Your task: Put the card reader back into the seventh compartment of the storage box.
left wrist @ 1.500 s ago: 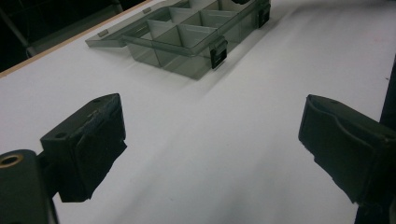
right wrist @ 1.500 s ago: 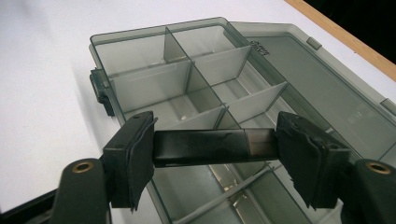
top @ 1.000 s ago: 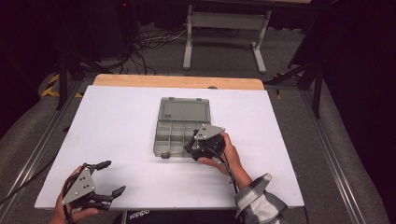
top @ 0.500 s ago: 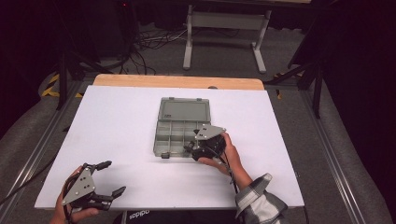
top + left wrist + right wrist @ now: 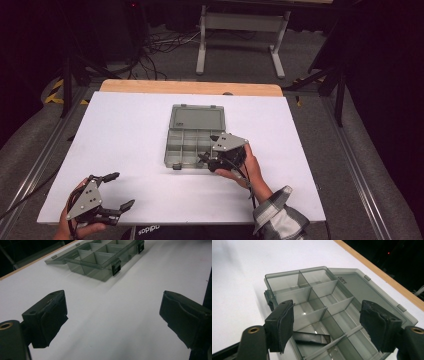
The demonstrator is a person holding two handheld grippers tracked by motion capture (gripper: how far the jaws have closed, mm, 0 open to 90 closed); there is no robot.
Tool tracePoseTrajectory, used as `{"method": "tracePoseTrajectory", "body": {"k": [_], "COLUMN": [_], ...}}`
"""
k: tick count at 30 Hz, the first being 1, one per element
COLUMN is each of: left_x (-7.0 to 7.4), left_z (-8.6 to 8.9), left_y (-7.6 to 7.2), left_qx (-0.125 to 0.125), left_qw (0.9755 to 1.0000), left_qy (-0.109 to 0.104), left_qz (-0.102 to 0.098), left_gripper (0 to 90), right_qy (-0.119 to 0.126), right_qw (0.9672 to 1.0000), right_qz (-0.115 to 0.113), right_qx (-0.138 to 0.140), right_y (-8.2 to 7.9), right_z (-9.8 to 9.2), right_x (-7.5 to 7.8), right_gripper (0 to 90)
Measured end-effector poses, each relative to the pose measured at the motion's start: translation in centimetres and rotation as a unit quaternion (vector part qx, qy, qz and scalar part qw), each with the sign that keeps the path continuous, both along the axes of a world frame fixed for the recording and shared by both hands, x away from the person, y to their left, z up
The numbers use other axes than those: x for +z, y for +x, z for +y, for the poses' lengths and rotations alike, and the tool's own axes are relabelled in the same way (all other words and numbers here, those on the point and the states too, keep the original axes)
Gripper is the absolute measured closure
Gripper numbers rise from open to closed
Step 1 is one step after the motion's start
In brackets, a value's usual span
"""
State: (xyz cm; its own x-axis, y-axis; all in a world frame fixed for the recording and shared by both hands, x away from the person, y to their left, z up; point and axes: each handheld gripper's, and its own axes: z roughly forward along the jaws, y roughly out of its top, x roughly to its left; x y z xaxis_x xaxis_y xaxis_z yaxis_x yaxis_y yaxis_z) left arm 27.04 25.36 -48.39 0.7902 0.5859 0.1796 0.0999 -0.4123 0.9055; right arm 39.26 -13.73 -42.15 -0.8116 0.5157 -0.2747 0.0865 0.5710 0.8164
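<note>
The right hand-held gripper [image 5: 206, 159] hangs over the near right corner of the open organizer box [image 5: 192, 142], which sits mid-bench with its lid [image 5: 196, 117] folded flat behind; its jaws have just been opening and stand apart with nothing pressed between them, a small dark piece [image 5: 310, 338] lying in the compartment below, so a placing step looks finished. Next it should lift clear of the thin dividers [image 5: 329, 307]. The left hand-held gripper [image 5: 116, 191] rests wide and empty at the near left of the white bench [image 5: 125, 130], well apart, and nothing blocks the way.
</note>
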Motion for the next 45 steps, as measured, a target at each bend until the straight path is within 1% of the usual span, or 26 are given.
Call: {"method": "tracePoseTrajectory", "body": {"k": [3,10,12,15,17,22,24,27,28,31,32,34,35,37,39,45], "left_x": [0.0,0.0,0.0,-0.1,0.0,-0.1,-0.1,-0.1,-0.1,-0.2,-0.2,-0.2,-0.2,-0.2,-0.2,-0.2], "left_z": [0.0,-0.2,-0.2,-0.2,-0.2,-0.2,-0.2,-0.2,-0.2,-0.2,-0.2,-0.2,-0.2,-0.1,-0.1,-0.1], "left_y": [0.1,0.0,0.0,0.0,0.0,0.1,0.1,0.1,0.1,0.1,0.1,0.2,0.2,0.2,0.2,0.2], "left_qx": [0.000,0.000,0.001,0.000,0.001,0.002,0.002,0.001,0.002,0.002,0.002,0.002,0.002,0.001,0.002,0.001], "left_qw": [1.0000,1.0000,1.0000,1.0000,1.0000,1.0000,1.0000,1.0000,1.0000,0.9999,0.9999,1.0000,1.0000,1.0000,1.0000,0.9999], "left_qy": [0.001,0.002,0.003,0.006,0.006,0.009,0.008,0.009,0.009,0.010,0.009,0.008,0.009,0.006,0.005,0.009], "left_qz": [0.002,0.000,0.000,0.002,0.000,0.002,0.003,0.002,0.002,0.003,0.003,0.004,0.004,0.004,0.005,0.006], "left_gripper": [8.4,8.4,8.4,8.4,8.5,8.5,8.4,8.5,8.4,8.4,8.4,8.4,8.2,7.9,7.7,7.6], "right_qy": [0.007,0.011,0.017,0.019,0.025,0.030,0.033,0.039,0.041,0.044,0.041,0.047,0.054,0.058,0.058,0.056], "right_qw": [1.0000,0.9998,0.9997,0.9995,0.9993,0.9990,0.9985,0.9983,0.9980,0.9977,0.9976,0.9973,0.9968,0.9955,0.9953,0.9950], "right_qz": [-0.004,-0.018,-0.020,-0.025,-0.026,-0.031,-0.038,-0.039,-0.043,-0.048,-0.051,-0.052,-0.052,-0.063,-0.065,-0.072], "right_qx": [0.001,0.000,-0.001,-0.002,-0.006,-0.012,-0.019,-0.019,-0.020,-0.021,-0.023,-0.024,-0.030,-0.042,-0.042,-0.041], "right_y": [-0.3,-0.9,-1.0,-1.2,-1.4,-1.9,-2.1,-2.2,-2.4,-2.6,-2.7,-2.9,-3.0,-3.2,-3.4,-3.9], "right_z": [-0.1,-0.2,-0.3,-0.4,-0.6,-0.9,-1.0,-1.2,-1.3,-1.3,-1.2,-1.3,-1.3,-1.4,-1.5,-1.7], "right_x": [0.4,1.0,1.3,1.5,1.7,2.2,2.3,2.5,2.6,2.8,2.8,2.8,2.8,2.9,3.0,3.2], "right_gripper": [28.1,27.3,26.5,25.8,23.4,19.4,16.3,16.3,16.0,15.9,15.7,14.9,13.8,12.6,12.3,11.6]}}
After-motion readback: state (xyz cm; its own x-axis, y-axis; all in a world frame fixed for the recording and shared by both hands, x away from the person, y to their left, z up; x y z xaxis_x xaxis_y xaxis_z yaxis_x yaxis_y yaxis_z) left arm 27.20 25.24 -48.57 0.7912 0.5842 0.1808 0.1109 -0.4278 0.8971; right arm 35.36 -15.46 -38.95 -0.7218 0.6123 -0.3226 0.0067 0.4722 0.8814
